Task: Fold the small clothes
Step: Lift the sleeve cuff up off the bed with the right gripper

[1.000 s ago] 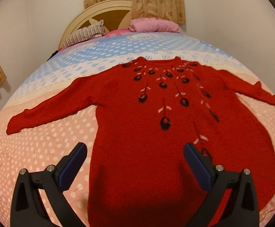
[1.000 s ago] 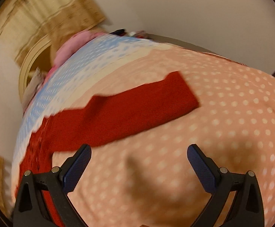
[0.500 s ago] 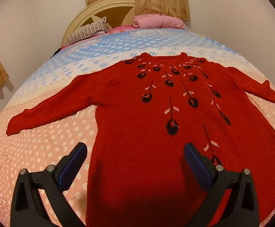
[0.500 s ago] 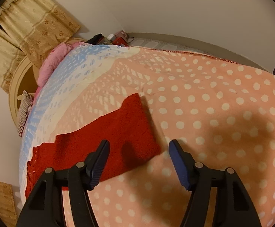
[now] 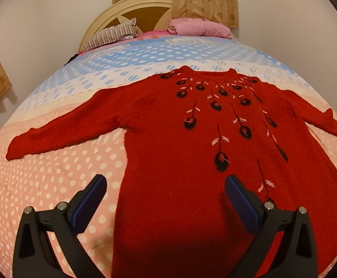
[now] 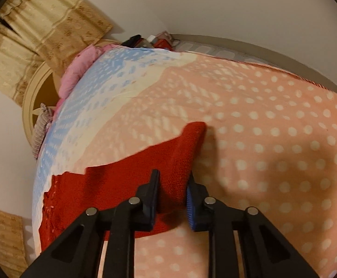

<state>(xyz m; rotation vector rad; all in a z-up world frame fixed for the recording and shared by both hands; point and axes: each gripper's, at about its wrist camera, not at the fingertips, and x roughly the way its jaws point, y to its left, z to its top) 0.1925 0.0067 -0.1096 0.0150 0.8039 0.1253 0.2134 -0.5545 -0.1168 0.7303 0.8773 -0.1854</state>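
On the bed [image 5: 41, 185]: red sweater [image 5: 191, 162] flat, sleeves outspread | right tool [image 6: 172, 194] jaws just closing, pinching right cuff [image 6: 182, 162]; sleeve axis runs left toward body | left tool [image 5: 166, 203] wide, empty, over hem

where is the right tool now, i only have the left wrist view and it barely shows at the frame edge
Observer: The right tool is at the cuff end of the red sweater's sleeve; its jaws have just been closing, with the cuff bunched between them.
Operator: is the sleeve off the bed yet
Observer: I cannot tell. The cuff humps up between the pads, while the rest of the sleeve lies on the polka-dot bedspread.
Operator: anything past the far side of the bed
Observer: Yes, small clutter sits by the wall beyond the bed's far corner.
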